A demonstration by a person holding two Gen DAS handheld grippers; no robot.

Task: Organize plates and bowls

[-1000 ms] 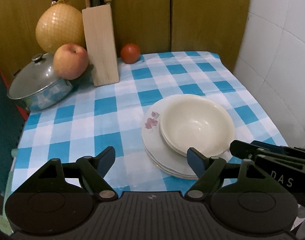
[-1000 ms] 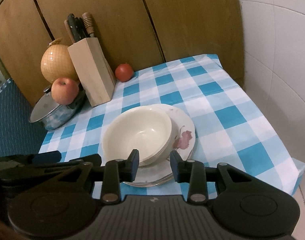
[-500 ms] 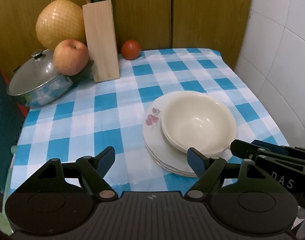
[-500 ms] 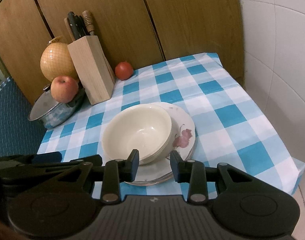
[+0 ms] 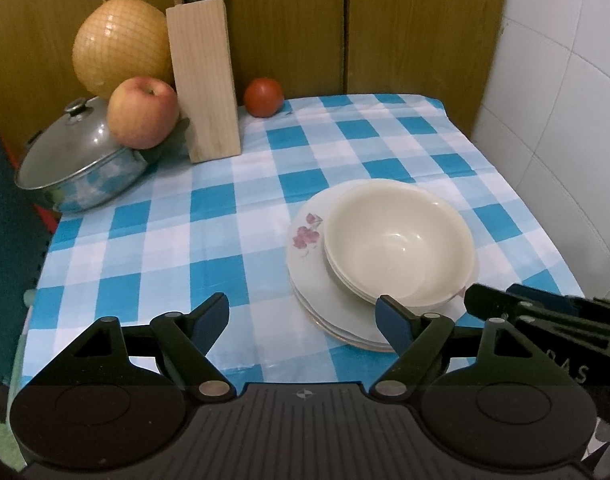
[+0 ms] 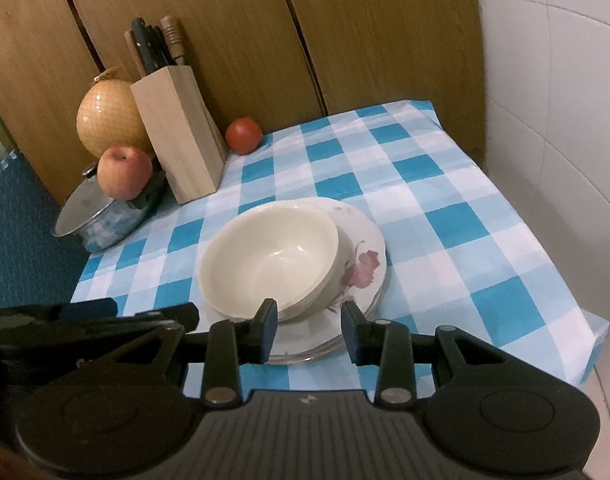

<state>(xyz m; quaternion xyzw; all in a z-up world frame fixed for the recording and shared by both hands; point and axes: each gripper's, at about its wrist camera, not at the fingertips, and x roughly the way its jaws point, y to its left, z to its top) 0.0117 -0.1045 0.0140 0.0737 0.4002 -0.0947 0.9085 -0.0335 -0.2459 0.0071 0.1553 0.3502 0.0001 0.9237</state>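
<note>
A stack of cream bowls [image 5: 399,240] sits nested on a stack of white plates with a red flower print [image 5: 305,240], toward the near right of the checked table. My left gripper [image 5: 303,316] hovers above the table's near edge, open and empty; its right fingertip overlaps the plates' near rim in the picture. In the right wrist view the bowls [image 6: 269,256] and plates [image 6: 361,268] lie just beyond my right gripper [image 6: 309,318]. It is open by a narrow gap with nothing between the pads. Each gripper shows at the edge of the other's view.
The blue-and-white checked tablecloth [image 5: 145,240] covers the table. At the back left are a lidded steel pot [image 5: 77,168], an apple [image 5: 143,112], a netted pomelo [image 5: 121,52], a wooden knife block [image 5: 203,80] and a tomato [image 5: 263,97]. Wooden panels stand behind, and a tiled wall [image 5: 565,120] to the right.
</note>
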